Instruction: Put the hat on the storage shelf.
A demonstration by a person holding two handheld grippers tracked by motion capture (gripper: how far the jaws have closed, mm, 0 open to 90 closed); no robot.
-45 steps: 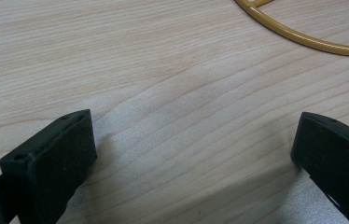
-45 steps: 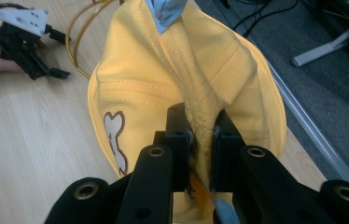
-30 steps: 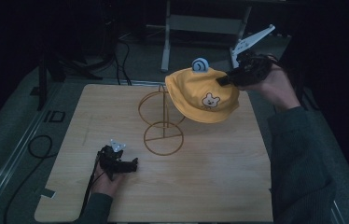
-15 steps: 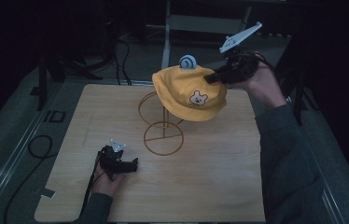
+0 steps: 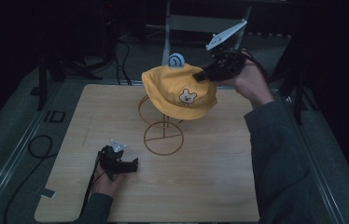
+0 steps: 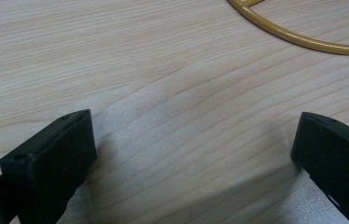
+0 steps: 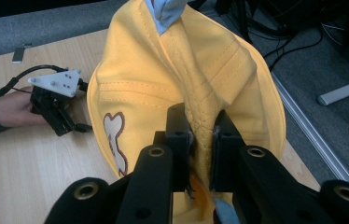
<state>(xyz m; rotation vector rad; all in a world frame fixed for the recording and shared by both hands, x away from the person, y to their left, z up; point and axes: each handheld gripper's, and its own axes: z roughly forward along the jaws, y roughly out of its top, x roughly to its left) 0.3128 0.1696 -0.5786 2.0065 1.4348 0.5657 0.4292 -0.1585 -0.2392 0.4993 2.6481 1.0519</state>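
Note:
A yellow child's hat with a bear face and a blue snail tab hangs in the air above a gold wire stand in the middle of the table. My right gripper is shut on a fold of the hat's crown, with fabric pinched between both pads. My left gripper rests low on the wooden table near the front left, open, with bare wood between its jaws. The stand's ring base lies just beyond it.
The wooden table has free room at the front and right. A metal rail runs along the left edge, with a black cable looped on the grey floor beside it. Dark stands and cables sit behind the table.
My right gripper has carried the hat left and a little up, from the stand's right side to over the top of the stand. The left gripper has stayed put.

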